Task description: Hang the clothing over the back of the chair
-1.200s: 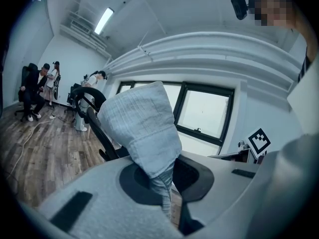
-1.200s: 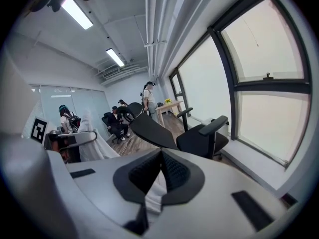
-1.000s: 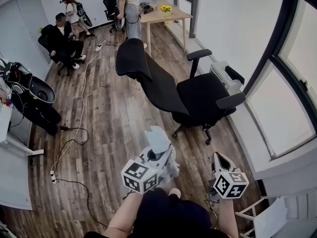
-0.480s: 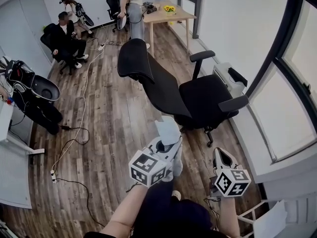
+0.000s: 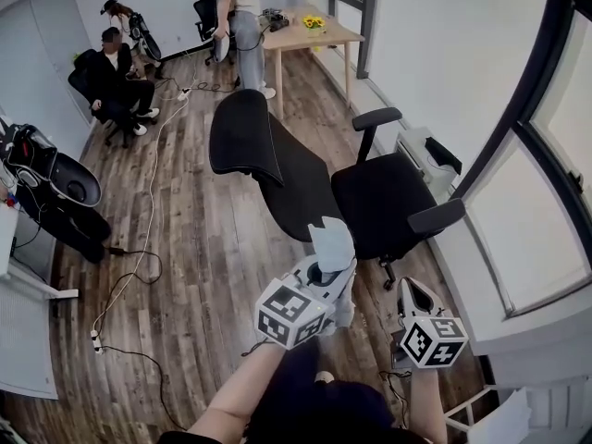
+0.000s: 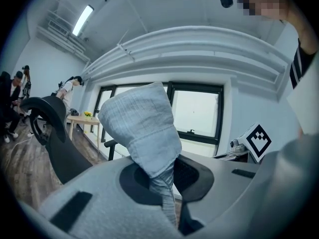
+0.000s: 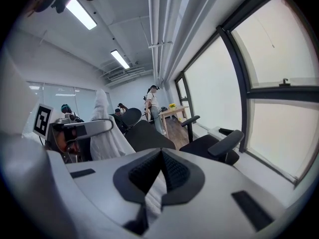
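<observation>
Both my left claw and right claw stay clamped on the clothing, now closer to the chair. Draping comes next.

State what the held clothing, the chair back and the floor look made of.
Clothing: woven cloth, pale blue-grey, matte; fine stripes and soft folds show.
Chair back: black, matte, probably mesh or fabric; weave too small to tell.
Floor: wood-look planks, slight sheen; real wood or laminate is unclear.

Left hand-held gripper and right hand-held gripper, with the pale garment, now nearer the black chair.
</observation>
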A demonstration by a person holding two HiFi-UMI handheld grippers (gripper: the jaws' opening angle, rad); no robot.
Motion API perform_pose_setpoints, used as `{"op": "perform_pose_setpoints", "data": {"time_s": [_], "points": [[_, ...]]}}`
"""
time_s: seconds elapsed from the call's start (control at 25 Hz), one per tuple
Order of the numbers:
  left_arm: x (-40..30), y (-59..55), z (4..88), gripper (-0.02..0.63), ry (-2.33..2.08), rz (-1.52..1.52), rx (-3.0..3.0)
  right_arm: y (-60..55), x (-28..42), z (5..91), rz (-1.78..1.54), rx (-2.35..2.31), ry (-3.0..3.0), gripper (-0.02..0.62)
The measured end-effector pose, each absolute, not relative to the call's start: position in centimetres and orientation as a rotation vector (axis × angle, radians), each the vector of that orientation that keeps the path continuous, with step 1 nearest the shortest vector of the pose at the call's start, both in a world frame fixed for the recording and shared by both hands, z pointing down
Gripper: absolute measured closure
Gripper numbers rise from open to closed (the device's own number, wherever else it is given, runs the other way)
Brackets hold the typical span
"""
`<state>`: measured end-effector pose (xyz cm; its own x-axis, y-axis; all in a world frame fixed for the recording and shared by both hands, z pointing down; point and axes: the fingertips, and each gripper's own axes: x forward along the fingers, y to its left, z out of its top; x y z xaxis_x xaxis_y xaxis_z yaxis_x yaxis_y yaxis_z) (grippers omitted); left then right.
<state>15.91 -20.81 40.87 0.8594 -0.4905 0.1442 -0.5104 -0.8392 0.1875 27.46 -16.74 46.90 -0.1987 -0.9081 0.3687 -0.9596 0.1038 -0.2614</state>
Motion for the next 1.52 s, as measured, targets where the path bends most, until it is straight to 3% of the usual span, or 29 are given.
{"op": "perform_pose_setpoints", "data": {"time_s": [1.52], "points": [[24.0,-43.9,34.5,0.586,-0.554,0.075,2.937,-36.5,27.9,45.0,0.629,2.039,-2.189,0.594]]}}
